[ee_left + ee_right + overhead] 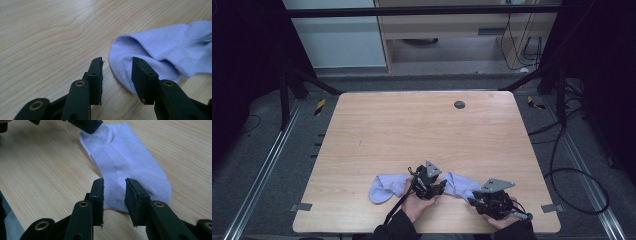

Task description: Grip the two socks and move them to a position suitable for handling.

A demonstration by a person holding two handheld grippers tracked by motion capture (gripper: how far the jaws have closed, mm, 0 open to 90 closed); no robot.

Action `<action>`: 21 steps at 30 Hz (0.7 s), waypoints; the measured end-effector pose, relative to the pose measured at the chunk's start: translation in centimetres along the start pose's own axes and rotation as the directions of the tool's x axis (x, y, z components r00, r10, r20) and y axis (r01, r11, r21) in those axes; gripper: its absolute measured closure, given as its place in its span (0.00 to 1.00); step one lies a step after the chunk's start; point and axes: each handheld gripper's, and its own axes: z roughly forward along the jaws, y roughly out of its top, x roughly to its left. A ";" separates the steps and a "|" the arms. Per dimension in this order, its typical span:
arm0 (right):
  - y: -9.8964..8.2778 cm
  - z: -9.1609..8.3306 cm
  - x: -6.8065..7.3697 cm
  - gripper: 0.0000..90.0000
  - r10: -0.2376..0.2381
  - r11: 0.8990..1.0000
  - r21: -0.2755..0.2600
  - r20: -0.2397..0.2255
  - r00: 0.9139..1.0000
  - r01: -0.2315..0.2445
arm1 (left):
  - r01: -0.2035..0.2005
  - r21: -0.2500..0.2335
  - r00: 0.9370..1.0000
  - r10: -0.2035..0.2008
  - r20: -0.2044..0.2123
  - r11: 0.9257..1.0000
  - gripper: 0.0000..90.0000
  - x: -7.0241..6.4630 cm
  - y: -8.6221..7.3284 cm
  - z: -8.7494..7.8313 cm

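Right gripper (114,192) astride sock (130,162) cuff edge; near table (422,125) edge.

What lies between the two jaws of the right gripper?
In the right gripper view, the ribbed cuff end of the light purple sock lies between the jaws of the right gripper, flat on the wooden table. The jaws stand apart, not pressing it.

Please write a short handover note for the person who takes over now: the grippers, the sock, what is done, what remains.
Left gripper: open, jaws astride the rounded end of the pale lilac knitted sock.
Right gripper: open, jaws astride the sock's ribbed edge.
Sock: lying flat on the light wooden table, near the person's edge.
Done: both grippers placed at the sock.
Left: close both on the fabric; nothing is lifted yet.
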 end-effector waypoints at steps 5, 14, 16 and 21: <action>-0.1 0.6 0.2 0.76 -0.014 1.000 0.025 -0.014 1.000 0.014 | 0.002 0.012 1.000 -0.002 0.005 1.000 0.73 -0.1 -0.1 0.2; -0.2 0.9 0.2 0.82 -0.017 0.999 0.039 -0.016 1.000 0.017 | -0.002 0.018 1.000 0.002 0.004 1.000 0.78 -0.3 -0.1 0.4; -0.1 0.9 0.2 0.84 -0.018 0.999 0.041 -0.013 1.000 0.019 | -0.005 0.020 1.000 0.005 0.003 1.000 0.80 -0.3 -0.1 0.4; 0.1 0.9 0.1 0.92 0.004 0.998 0.055 0.003 1.000 -0.004 | -0.007 0.032 1.000 0.006 0.007 0.999 0.87 -0.3 0.0 0.5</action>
